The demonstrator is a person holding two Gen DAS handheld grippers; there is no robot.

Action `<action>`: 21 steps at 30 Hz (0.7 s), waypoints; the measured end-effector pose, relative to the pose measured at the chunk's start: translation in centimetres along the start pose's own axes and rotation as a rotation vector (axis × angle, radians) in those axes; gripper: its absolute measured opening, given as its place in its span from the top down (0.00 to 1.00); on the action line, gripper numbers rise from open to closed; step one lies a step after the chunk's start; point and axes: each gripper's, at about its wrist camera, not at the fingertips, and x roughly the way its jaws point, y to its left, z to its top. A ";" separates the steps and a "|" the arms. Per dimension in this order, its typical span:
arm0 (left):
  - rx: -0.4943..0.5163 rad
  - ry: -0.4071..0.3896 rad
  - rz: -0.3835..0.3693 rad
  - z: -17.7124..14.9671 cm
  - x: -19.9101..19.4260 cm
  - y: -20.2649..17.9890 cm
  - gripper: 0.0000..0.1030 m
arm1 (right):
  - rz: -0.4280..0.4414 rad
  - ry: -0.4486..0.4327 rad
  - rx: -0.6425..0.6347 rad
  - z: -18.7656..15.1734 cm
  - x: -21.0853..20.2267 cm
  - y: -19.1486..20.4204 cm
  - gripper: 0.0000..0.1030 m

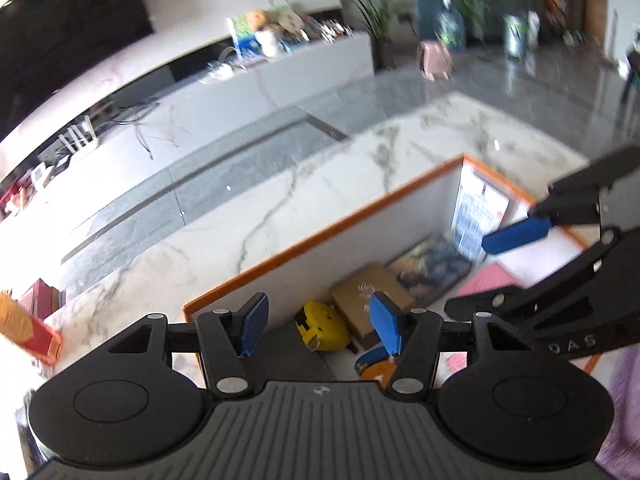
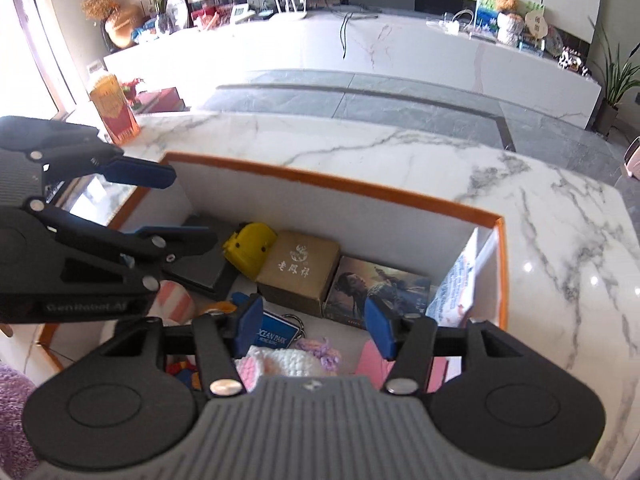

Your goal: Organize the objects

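An orange-rimmed white box (image 2: 332,182) sits on the marble table (image 2: 400,148); its rim also shows in the left wrist view (image 1: 320,236). Inside lie a yellow tape measure (image 2: 250,250), a tan box (image 2: 300,266), a picture card (image 2: 380,290), a dark flat case (image 2: 208,270), a blue keychain tag (image 2: 276,334), knitted pink and white pieces (image 2: 280,360) and leaflets (image 2: 456,284). The tape measure (image 1: 322,326) and tan box (image 1: 370,300) also show in the left wrist view. My left gripper (image 1: 316,326) is open and empty above the box's left end. My right gripper (image 2: 312,326) is open and empty above the box's near side.
A red and yellow carton (image 2: 114,110) stands at the table's far left corner. Beyond the table are grey floor tiles (image 2: 360,96) and a long white cabinet (image 2: 360,44) with clutter and plants. A purple fuzzy fabric (image 2: 14,420) lies at the near left.
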 end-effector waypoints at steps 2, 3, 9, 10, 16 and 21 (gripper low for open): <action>-0.060 -0.054 0.008 -0.1 -1.9 -0.4 0.31 | 0.006 -0.033 0.011 -0.4 -1.7 0.1 0.37; -0.085 -0.078 0.015 -0.2 -2.8 -0.5 0.29 | 0.010 -0.046 0.017 -0.7 -2.5 0.2 0.37; -0.198 -0.172 0.082 -1.7 -6.2 -2.6 0.22 | 0.007 -0.129 0.059 -2.8 -6.9 0.5 0.35; -0.208 -0.184 0.097 -2.0 -6.7 -3.0 0.21 | 0.006 -0.143 0.066 -3.2 -7.5 0.6 0.33; -0.325 -0.207 0.167 -3.6 -8.1 -4.6 0.15 | 0.003 -0.213 0.111 -5.7 -10.5 0.7 0.24; -0.401 -0.234 0.253 -4.7 -9.3 -5.8 0.15 | -0.027 -0.258 0.147 -7.3 -11.7 0.6 0.20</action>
